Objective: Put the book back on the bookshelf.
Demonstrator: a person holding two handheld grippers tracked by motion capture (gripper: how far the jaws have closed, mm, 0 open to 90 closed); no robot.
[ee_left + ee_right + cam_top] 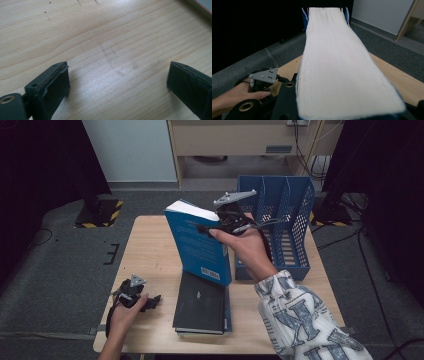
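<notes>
High view: blue file rack (295,220) beside blue book (200,247)

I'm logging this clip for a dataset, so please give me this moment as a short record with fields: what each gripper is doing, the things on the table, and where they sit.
right gripper: shut on the blue book, held upright above the table
left gripper: open, nothing between its jaws, low over bare wood near the table's front left
black book: lying flat at the front of the table
blue file rack: standing at the table's far right, slots look empty
</notes>
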